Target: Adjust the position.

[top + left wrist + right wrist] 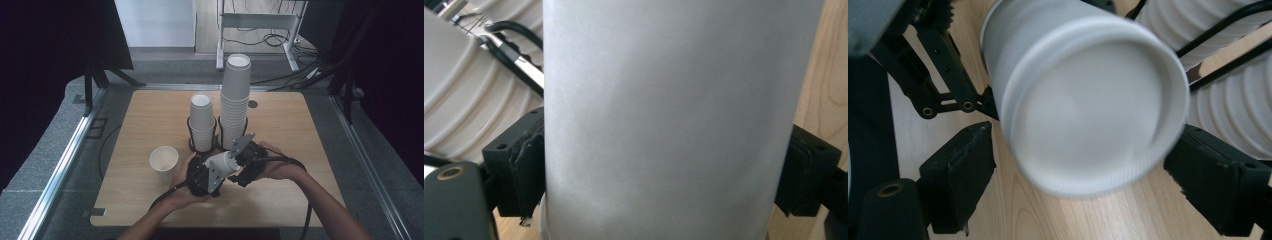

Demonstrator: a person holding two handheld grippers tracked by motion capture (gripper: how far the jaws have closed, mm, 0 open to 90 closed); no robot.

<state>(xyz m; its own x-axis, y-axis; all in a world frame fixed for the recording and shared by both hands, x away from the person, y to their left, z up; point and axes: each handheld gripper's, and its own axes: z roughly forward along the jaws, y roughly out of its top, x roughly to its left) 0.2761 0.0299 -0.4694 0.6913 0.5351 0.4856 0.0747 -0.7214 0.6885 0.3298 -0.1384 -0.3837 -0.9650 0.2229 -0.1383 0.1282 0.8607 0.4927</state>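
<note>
A white paper cup (223, 162) lies tilted on its side above the wooden table (300, 125), between both grippers. My left gripper (214, 172) is shut on it; its wall (664, 100) is pinched between the two black pads (526, 170). My right gripper (239, 159) faces the cup's bottom (1093, 105), which looks blurred. Its jaws stand open on either side of that end, with a gap at the left pad (960, 175). A hand holds each gripper.
Just behind the grippers, two black wire holders carry cup stacks, a short stack (202, 122) and a tall stack (235, 97). Their ribbed sides show close by (469, 100) (1238, 100). A single upright cup (164, 160) stands at the left.
</note>
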